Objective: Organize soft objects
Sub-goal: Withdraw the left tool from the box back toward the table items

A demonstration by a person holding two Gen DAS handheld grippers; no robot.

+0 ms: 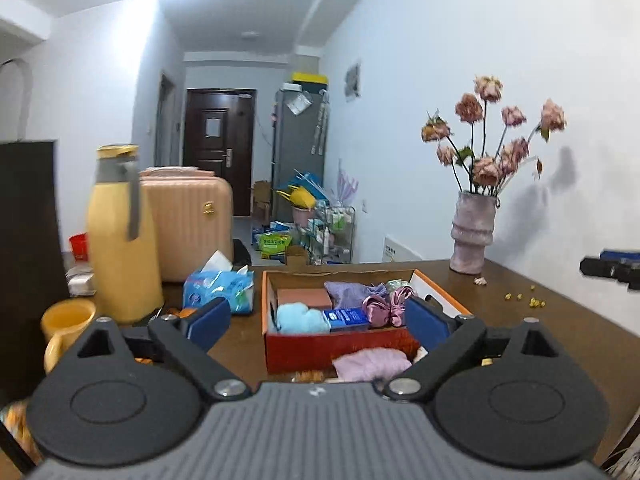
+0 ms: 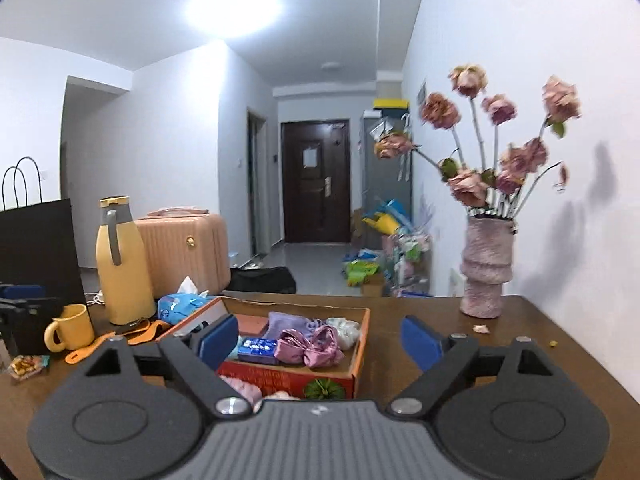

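Both claws empty, pads spread wide: left claw, right claw. We judge we're between picks, backed off. Box sits ahead of both claws on the bench, cardboard, red-orange, rectangular, holding fluffy blue cloth, shiny pink satin bow, lilac fabric. Pink knit cloth lies outside, below left claw. Next: we drop onto it, pinch gently.

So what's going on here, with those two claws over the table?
A person is sorting soft things into an orange cardboard box on a wooden table. Both the left claw and the right claw are open and empty. The box already holds a pink satin pouch, purple cloth and a blue fluffy piece.
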